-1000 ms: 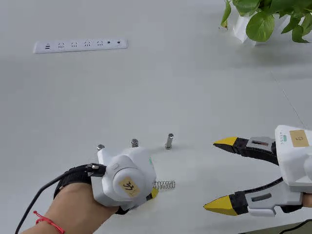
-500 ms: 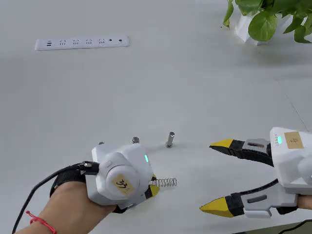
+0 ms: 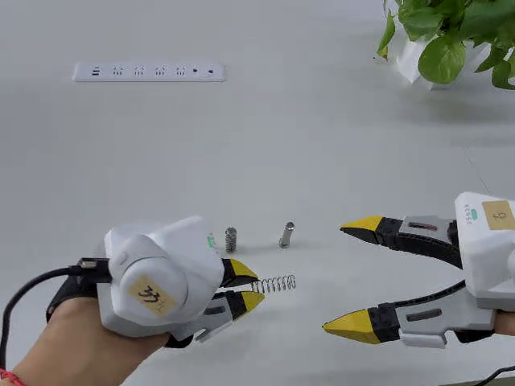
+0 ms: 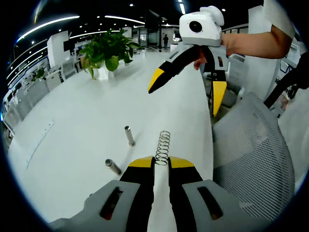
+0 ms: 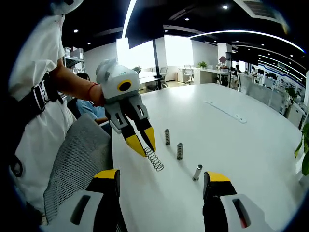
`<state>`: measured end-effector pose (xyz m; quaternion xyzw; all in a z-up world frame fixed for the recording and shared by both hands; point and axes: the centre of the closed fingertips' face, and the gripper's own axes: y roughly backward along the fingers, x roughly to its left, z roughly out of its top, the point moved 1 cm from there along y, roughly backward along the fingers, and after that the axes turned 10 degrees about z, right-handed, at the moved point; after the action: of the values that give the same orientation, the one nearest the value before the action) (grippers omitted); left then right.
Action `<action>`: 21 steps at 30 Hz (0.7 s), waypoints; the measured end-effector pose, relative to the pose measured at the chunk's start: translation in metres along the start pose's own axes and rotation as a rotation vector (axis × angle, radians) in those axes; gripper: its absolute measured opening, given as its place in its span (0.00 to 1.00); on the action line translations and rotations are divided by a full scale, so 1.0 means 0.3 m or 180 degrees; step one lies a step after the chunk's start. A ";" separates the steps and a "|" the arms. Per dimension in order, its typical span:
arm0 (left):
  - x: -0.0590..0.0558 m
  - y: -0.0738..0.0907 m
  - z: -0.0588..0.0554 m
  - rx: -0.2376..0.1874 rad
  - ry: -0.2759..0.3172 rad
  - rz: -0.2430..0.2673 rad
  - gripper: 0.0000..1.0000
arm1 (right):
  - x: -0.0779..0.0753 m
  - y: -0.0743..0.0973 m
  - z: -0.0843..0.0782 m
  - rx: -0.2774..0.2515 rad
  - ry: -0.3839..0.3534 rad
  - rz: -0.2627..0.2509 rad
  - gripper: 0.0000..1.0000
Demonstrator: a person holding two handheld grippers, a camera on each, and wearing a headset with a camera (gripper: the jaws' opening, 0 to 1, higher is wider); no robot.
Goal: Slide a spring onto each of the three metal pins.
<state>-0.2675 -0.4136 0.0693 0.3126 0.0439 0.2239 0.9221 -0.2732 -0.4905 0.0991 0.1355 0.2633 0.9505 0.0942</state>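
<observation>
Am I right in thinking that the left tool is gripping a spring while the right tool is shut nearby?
Not quite: the right tool is open, its jaws spread wide, as the head view shows. The left tool does grip the spring by one end.
</observation>
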 end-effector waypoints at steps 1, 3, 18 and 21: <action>0.007 0.011 0.008 -0.0030 0.0031 0.0024 0.07 | -0.001 0.001 0.014 -0.0036 -0.0011 -0.0004 0.68; 0.025 0.038 0.030 -0.0130 0.0105 0.0082 0.07 | -0.002 0.005 0.051 -0.0133 -0.0034 -0.0008 0.65; 0.130 0.242 0.194 -0.0937 0.0706 0.0433 0.07 | 0.001 -0.006 0.348 -0.1264 -0.0606 0.0019 0.43; 0.135 0.270 0.215 -0.1041 0.0764 0.0470 0.07 | 0.017 -0.013 0.392 -0.1505 -0.0776 0.0106 0.39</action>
<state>-0.2482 -0.3746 0.1717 0.1324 0.0935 0.3306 0.9298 -0.2416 -0.4301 0.1950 0.2277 0.0184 0.9637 0.1386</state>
